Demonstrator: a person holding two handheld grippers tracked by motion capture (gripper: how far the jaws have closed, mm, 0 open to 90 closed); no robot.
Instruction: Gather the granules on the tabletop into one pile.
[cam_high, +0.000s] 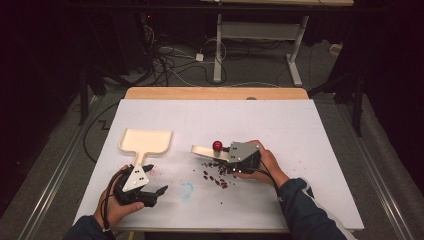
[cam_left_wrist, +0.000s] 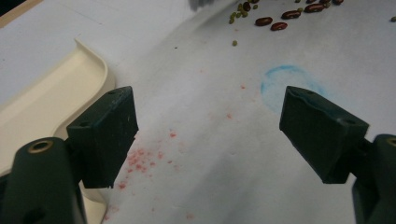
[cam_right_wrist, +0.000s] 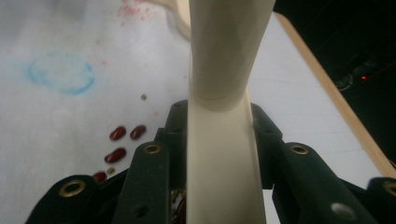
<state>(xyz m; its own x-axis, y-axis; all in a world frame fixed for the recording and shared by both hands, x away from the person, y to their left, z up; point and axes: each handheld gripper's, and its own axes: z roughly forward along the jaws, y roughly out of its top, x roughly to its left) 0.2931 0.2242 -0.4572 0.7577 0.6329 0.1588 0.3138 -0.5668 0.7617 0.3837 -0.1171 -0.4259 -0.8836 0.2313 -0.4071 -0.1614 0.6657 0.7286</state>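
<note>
High view: from above the person's side, facing forward and down over the whole white table (cam_high: 300, 130). Left gripper view: close and low, looking across the blue ring (cam_left_wrist: 289, 84) toward the beans (cam_left_wrist: 280, 21). Right gripper view: close; shares ring (cam_right_wrist: 60, 72) and beans (cam_right_wrist: 123, 140)

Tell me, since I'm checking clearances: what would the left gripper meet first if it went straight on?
Probably the blue ring drawn on the table, then the scattered beans; depth is unclear. The left gripper is open.
</note>
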